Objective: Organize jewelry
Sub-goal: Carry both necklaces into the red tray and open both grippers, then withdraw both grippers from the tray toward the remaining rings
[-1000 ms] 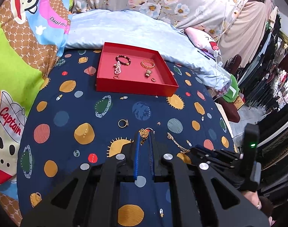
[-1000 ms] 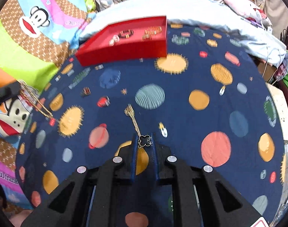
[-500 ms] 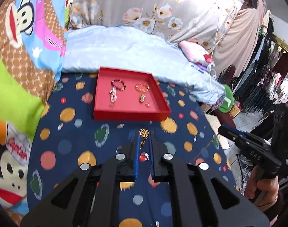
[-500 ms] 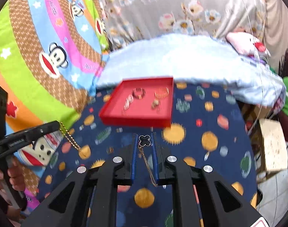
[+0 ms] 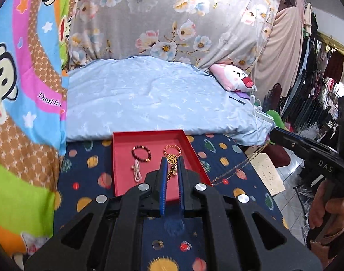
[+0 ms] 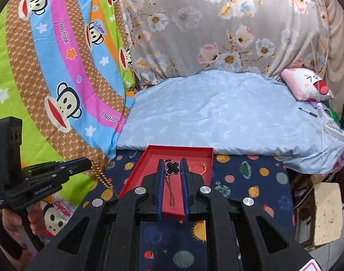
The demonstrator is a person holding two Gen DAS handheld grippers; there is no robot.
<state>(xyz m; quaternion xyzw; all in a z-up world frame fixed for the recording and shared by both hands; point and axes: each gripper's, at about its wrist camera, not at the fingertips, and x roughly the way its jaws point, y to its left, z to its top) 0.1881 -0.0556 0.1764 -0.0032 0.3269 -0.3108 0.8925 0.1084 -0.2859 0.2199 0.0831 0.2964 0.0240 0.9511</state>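
Observation:
My left gripper is shut on a gold coin pendant, held in the air in front of the red tray. Its beaded gold chain hangs from the left gripper in the right wrist view. My right gripper is shut on a black clover pendant, and that necklace's thin chain dangles between the fingers. In the left wrist view the right gripper trails the same chain. The tray holds a dark bead bracelet, a gold bracelet and a pearl piece.
The tray lies on a navy planet-print blanket in front of a pale blue quilt. A monkey-print quilt rises on the left. A pink plush pillow lies at the far right. The bed edge, tiled floor and clothes racks are on the right.
Both grippers have risen off the blanket with their necklaces, so the chains now hang free. The tray has shifted from far ahead to just behind the fingertips.

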